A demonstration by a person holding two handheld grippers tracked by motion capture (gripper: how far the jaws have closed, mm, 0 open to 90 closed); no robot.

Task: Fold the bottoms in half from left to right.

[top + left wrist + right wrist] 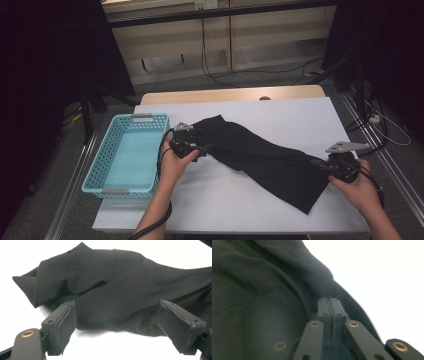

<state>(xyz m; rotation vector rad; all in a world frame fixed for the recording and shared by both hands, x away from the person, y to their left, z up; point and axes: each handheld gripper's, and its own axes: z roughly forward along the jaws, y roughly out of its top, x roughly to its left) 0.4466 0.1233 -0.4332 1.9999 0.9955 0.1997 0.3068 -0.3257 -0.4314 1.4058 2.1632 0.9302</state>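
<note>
A black cloth lies rumpled across the white table, running from the middle left toward the front right. My left gripper is at the cloth's left end and is open. In the left gripper view its pads stand wide apart just short of the cloth, touching nothing. My right gripper is at the cloth's right edge. In the right gripper view its jaws are pressed together, and folds of the cloth run up to their tip.
A light blue plastic basket stands at the table's left edge, just left of my left hand. Bare white table lies in front of and behind the cloth. Cables and a dark floor lie beyond the far edge.
</note>
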